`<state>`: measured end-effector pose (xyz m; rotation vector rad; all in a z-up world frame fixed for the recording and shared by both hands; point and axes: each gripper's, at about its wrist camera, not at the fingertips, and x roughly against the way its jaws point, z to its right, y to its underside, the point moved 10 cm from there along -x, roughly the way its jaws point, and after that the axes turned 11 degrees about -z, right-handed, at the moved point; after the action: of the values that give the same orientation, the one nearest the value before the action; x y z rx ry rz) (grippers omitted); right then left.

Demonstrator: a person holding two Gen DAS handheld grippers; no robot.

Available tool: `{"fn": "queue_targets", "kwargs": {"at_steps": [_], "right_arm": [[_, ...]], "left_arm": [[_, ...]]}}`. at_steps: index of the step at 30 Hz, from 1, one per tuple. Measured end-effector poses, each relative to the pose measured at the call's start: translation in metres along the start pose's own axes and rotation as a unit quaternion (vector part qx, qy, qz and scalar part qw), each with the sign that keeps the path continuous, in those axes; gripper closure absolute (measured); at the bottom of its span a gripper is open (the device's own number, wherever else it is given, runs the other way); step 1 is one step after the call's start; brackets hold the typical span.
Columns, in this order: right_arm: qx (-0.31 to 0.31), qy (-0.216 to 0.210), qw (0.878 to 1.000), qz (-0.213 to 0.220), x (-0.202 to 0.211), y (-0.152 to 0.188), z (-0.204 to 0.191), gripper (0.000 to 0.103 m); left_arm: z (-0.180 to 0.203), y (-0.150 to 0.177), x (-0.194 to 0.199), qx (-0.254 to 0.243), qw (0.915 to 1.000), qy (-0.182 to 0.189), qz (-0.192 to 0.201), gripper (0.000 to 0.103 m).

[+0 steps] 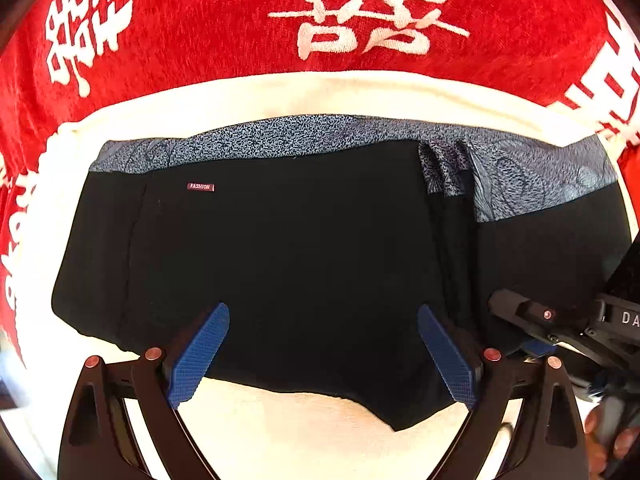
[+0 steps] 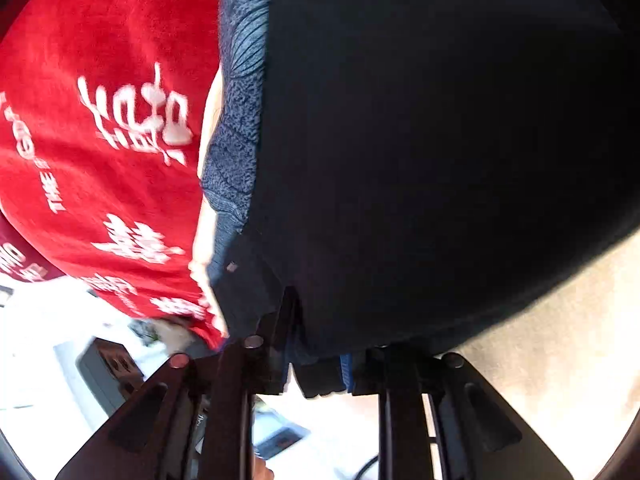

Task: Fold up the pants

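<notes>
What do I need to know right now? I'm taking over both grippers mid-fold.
Left gripper: open, pointing down over the black pants, holding nothing.
Right gripper: closed on the pants' edge, with cloth bunched between its fingers.
Pants: flat on the white cloth, which lies over the red blanket. The patterned band is along the far edge.
Done: pants laid out, apparently folded once already.
Left: probably carry the gripped edge across, then smooth.
</notes>
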<state>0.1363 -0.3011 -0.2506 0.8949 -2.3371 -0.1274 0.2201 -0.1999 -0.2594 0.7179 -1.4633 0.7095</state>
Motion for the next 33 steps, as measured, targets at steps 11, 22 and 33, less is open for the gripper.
{"fn": "queue_targets", "kwargs": {"at_steps": [11,22,33], "right_arm": [[0.162,0.133,0.975,0.073,0.174,-0.034,-0.040,0.083],[0.219,0.324,0.919,0.051,0.154,-0.141,-0.014,0.097],[0.211,0.285,0.934,0.038,0.163,-0.109,-0.023,0.077]], "left_arm": [[0.065,-0.042,0.047,-0.039,0.9980,0.030,0.041,0.007],[0.147,-0.054,-0.009,-0.059,0.9979,0.024,-0.008,0.007],[0.115,-0.036,-0.004,-0.016,0.9995,0.011,-0.027,0.001]]}}
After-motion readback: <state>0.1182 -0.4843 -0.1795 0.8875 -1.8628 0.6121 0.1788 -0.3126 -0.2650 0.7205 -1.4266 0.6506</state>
